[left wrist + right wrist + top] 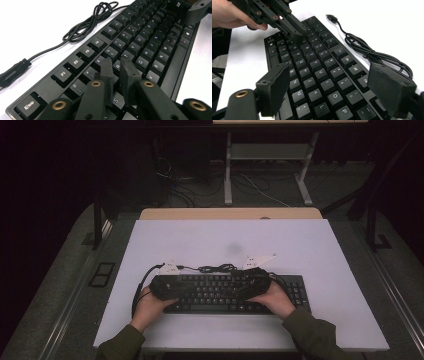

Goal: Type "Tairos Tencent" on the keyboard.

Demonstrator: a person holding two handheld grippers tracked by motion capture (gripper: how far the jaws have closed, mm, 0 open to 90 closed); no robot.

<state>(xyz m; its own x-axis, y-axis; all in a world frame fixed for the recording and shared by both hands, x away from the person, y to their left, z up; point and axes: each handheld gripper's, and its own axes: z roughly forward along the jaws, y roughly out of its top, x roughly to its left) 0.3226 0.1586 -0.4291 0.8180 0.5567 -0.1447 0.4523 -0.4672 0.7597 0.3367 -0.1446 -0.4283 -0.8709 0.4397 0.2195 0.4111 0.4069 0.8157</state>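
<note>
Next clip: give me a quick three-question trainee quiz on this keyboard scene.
1. True or false: the right gripper has its jaws spread wide above the keyboard.
2. The keyboard's cable lies: A) coiled on the table behind the keyboard, B) plugged into a laptop, C) draped over a hand.
3. Which gripper has its jaws nearly together over the letter keys?

Key: 1 true; 2 A; 3 the left gripper.

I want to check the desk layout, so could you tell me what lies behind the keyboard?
Behind the keyboard its own black cable lies loosely coiled on the white table, ending in a plug. Where the cable joins the keyboard is hidden.
</note>
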